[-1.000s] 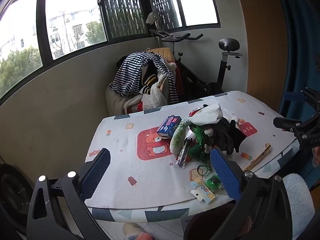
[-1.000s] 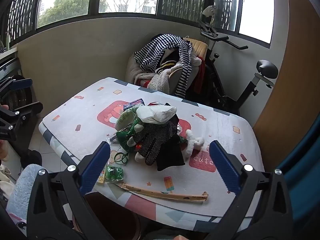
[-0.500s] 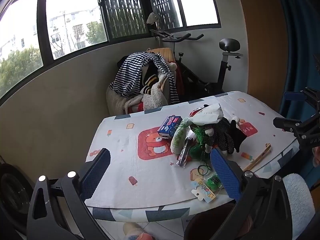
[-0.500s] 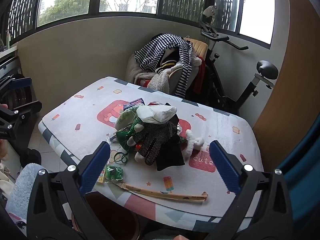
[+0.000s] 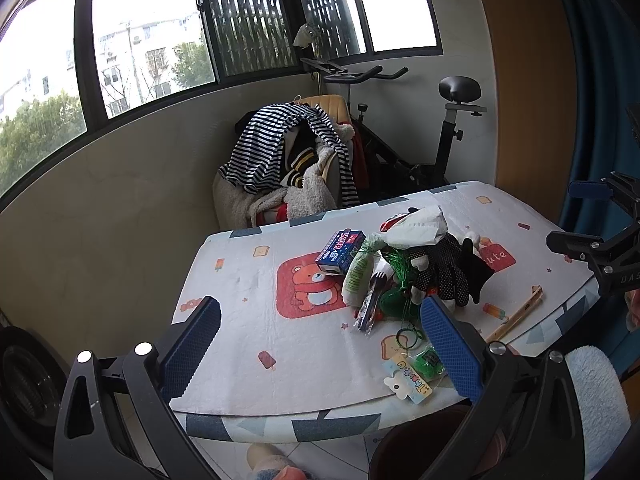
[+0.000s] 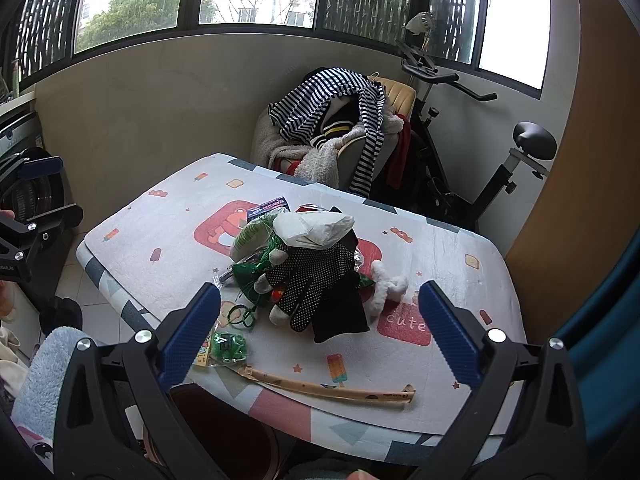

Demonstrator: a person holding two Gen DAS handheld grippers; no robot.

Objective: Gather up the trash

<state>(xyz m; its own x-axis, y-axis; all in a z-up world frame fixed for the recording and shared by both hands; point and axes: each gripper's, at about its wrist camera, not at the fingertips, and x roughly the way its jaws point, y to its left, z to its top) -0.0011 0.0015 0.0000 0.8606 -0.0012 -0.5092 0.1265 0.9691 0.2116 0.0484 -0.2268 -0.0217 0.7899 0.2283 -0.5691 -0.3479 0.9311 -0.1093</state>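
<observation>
The left hand-held gripper (image 5: pixel 320 344) hangs above the near edge of the tabletop (image 5: pixel 248 320), its blue jaws spread wide with nothing between them. The right hand-held gripper (image 6: pixel 320 320) is likewise wide open and empty, hovering over the near side of the trash pile (image 6: pixel 304 264).

That pile sits in the middle of the tabletop, and it serves as the landmark here. On top of it lies a crumpled white plastic bag (image 6: pixel 316 228); beneath the bag is a black dotted work glove (image 6: pixel 316 284). On the far side of the pile is a small blue carton (image 5: pixel 340 250), touching a pale green wrapper (image 5: pixel 356 280). On the near side of the pile, close to the tabletop edge, lie a green packet with a yellow card (image 6: pixel 224 346) and a long paper chopstick sleeve (image 6: pixel 328 388). A dark bin (image 6: pixel 224 440) stands below that edge.

Everything looks light. The bag and glove are soft and should gather easily if pinched at a raised fold. The flat sleeve likely needs a grasp at one end, where it lifts slightly.
</observation>
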